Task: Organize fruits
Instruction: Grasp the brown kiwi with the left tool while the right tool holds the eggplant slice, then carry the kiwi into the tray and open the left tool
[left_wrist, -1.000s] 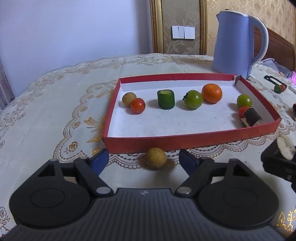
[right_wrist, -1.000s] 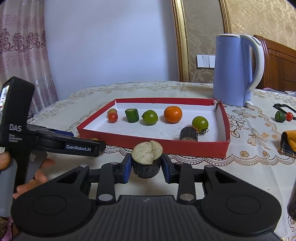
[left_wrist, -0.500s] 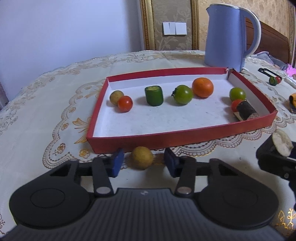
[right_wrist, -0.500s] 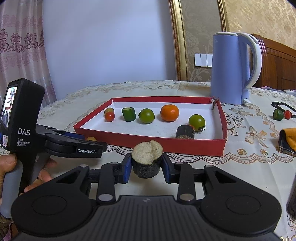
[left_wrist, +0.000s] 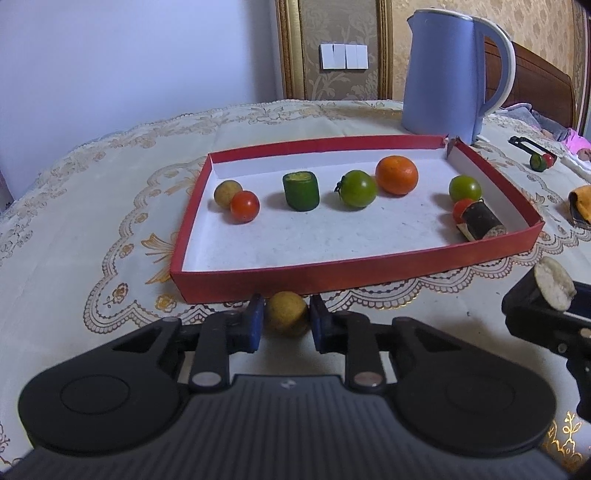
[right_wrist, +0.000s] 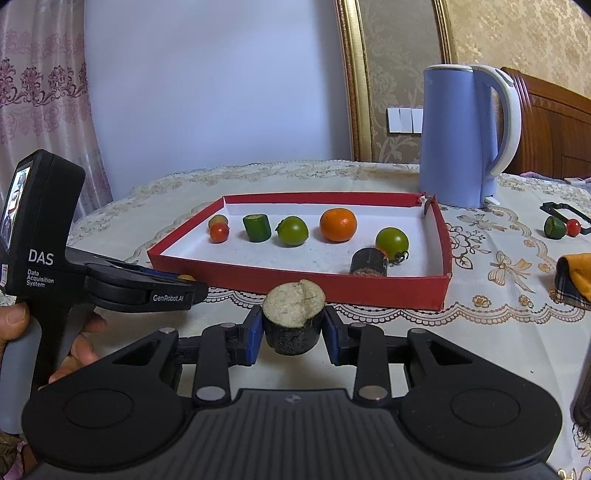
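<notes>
A red tray (left_wrist: 354, 269) (right_wrist: 295, 282) with a white floor holds several fruits: a yellow-brown fruit with a red tomato (left_wrist: 244, 206), a green cucumber piece (left_wrist: 301, 191), a green tomato (left_wrist: 357, 188), an orange (left_wrist: 396, 174) and a dark cut piece (left_wrist: 480, 221). My left gripper (left_wrist: 286, 320) is shut on a small yellow fruit (left_wrist: 287, 313) at the table, just in front of the tray. My right gripper (right_wrist: 293, 330) is shut on a dark cut piece with a pale top (right_wrist: 294, 317), which it holds above the table; that piece also shows in the left wrist view (left_wrist: 554, 282).
A blue kettle (left_wrist: 450, 70) (right_wrist: 469, 133) stands behind the tray's far right corner. A green piece and a red tomato (right_wrist: 559, 226) lie by a black clip at the right. An orange cloth (right_wrist: 576, 275) lies at the right edge. The table carries a patterned cloth.
My left gripper's fingers have closed in from wide open onto the yellow fruit. The right gripper has kept hold of its dark piece with little movement.
</notes>
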